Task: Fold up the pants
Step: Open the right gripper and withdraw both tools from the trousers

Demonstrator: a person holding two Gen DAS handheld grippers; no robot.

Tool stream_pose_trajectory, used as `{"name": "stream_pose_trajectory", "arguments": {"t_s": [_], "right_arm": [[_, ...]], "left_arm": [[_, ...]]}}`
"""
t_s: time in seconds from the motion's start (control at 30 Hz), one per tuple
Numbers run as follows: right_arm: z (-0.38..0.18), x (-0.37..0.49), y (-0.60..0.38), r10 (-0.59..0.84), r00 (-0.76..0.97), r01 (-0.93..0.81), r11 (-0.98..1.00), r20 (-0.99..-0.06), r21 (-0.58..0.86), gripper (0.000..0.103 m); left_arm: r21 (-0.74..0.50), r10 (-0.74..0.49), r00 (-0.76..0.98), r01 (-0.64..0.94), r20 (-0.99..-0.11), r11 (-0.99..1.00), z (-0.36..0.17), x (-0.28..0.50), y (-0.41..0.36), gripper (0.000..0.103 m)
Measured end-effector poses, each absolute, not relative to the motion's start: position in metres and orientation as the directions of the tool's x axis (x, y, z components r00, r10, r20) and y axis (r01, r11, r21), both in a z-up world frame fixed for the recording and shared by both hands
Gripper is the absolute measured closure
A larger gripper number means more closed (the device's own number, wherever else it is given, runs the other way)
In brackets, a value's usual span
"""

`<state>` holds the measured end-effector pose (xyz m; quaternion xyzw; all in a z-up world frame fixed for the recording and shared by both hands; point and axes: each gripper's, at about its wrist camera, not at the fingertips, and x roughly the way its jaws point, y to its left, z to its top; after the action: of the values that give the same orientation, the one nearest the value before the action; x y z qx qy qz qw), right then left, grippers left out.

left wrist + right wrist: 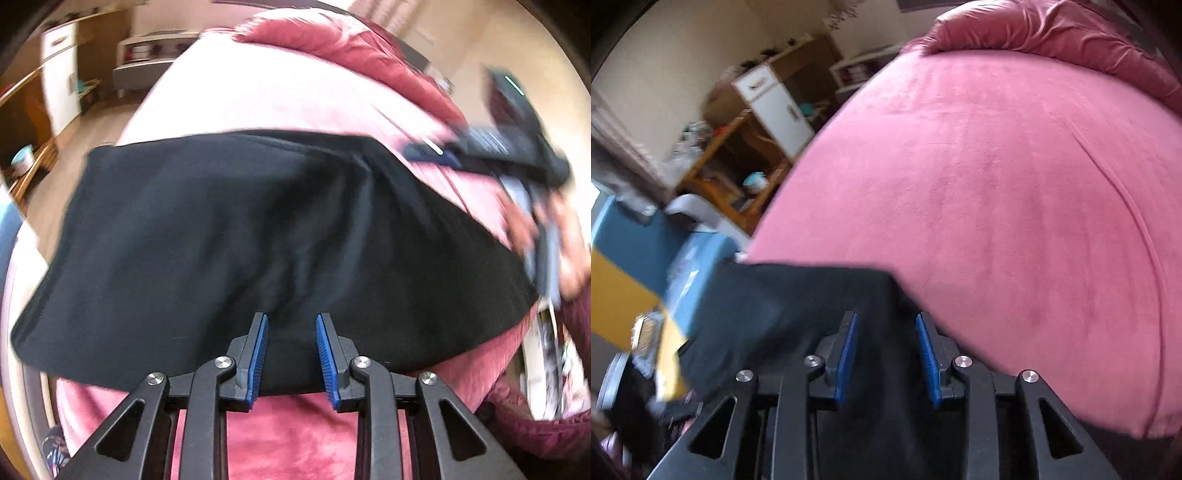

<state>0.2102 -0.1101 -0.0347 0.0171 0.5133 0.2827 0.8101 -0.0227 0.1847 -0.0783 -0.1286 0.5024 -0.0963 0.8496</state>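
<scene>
With both grippers apart and holding nothing, I see the black pants [240,236] lying across the pink bed's [1015,192] near edge. L gripper [291,350] sits at the fabric's near hem, R gripper [888,354] over its far-right corner. I'd pinch each edge fully w/ both layers, then lift evenly so the fold lands square.

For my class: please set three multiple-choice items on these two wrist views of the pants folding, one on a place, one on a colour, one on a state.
1. Where do the pants lie?
A. on the pink bed cover
B. on the wooden shelf
C. on the floor

2. What colour are the gripper pads?
A. red
B. blue
C. white

3. How does the left gripper stand?
A. shut on the pants
B. open
C. out of view

Answers: 1 A, the dark cloth spreads over the pink cover. 2 B, blue ribbed strips line both fingers. 3 B, a clear gap shows between its fingers.
</scene>
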Motion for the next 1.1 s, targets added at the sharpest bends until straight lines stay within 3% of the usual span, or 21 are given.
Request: {"name": "stream_pose_trajectory", "arguments": {"t_s": [0.13,0.3,0.4,0.5,0.57,0.63,0.73,0.97,1.1], "right_arm": [[-0.033,0.15,-0.109,0.508,0.254,-0.507,0.794,-0.823,0.334,0.069],[-0.074,0.087,-0.099,0.483,0.155,-0.515,0.784,-0.862,0.347,0.069],[-0.098,0.061,-0.089,0.463,0.119,-0.515,0.785,-0.878,0.344,0.069],[-0.103,0.046,-0.097,0.484,0.13,-0.487,0.791,-0.865,0.369,0.069],[-0.105,0.045,-0.109,0.504,0.138,-0.453,0.798,-0.853,0.398,0.074],[-0.1,0.044,-0.119,0.528,0.152,-0.425,0.798,-0.835,0.427,0.075],[-0.086,0.045,-0.146,0.545,0.206,-0.378,0.81,-0.813,0.448,0.072],[-0.058,0.029,-0.286,0.491,0.429,-0.059,0.852,-0.758,0.519,0.068],[-0.055,-0.004,-0.4,0.339,0.564,0.223,0.815,-0.753,0.534,0.063]], "left_arm": [[-0.332,-0.257,0.504,-0.064,-0.825,0.941,-0.076,-0.03,0.211,0.074],[-0.294,-0.189,0.479,-0.153,-0.857,0.943,-0.087,-0.03,0.229,0.076],[-0.209,-0.112,0.448,-0.173,-0.887,0.963,-0.091,-0.032,0.225,0.089],[-0.185,-0.09,0.439,-0.177,-0.894,0.967,-0.09,-0.032,0.224,0.089],[-0.169,-0.074,0.445,-0.179,-0.893,0.969,-0.086,-0.031,0.218,0.089],[-0.162,-0.067,0.472,-0.164,-0.879,0.973,-0.07,-0.039,0.215,0.08],[-0.207,-0.122,0.541,-0.098,-0.832,0.973,-0.049,-0.041,0.198,0.076],[-0.21,-0.216,0.513,0.07,-0.831,0.975,-0.05,-0.036,0.149,0.074],[-0.21,-0.255,0.474,0.145,-0.843,0.967,-0.057,-0.032,0.121,0.074]]}}
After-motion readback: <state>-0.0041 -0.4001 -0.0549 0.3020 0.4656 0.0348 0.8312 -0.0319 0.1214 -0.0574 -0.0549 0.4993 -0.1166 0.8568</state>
